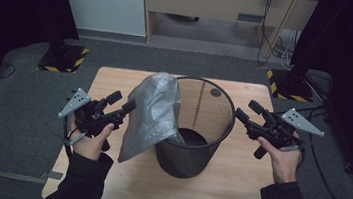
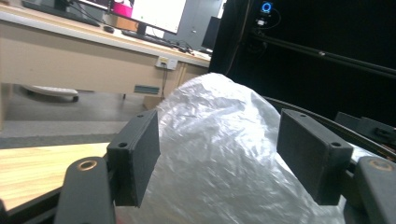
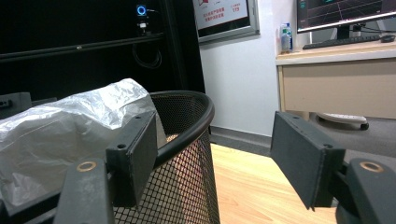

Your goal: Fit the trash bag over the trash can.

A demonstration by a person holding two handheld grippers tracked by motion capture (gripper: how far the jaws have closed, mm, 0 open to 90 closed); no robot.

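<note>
Lining bin [image 1: 194, 147] | bag [image 1: 152, 117] draped over near-left rim, not spread | left gripper [image 1: 124, 104] jaws apart at bag | right gripper [image 1: 247, 112] spread beside rim | fitting mostly left

Left hand-held gripper [image 1: 122, 104] and right hand-held gripper [image 1: 248, 113] hover level, facing each other, jaws spread wide, gripped from below.

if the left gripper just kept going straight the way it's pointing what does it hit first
Most likely the clear plastic bag. In the left gripper view it bulges between the open jaws of the left gripper, draped over the near rim of the black mesh bin. How far off it is stays unclear.
</note>
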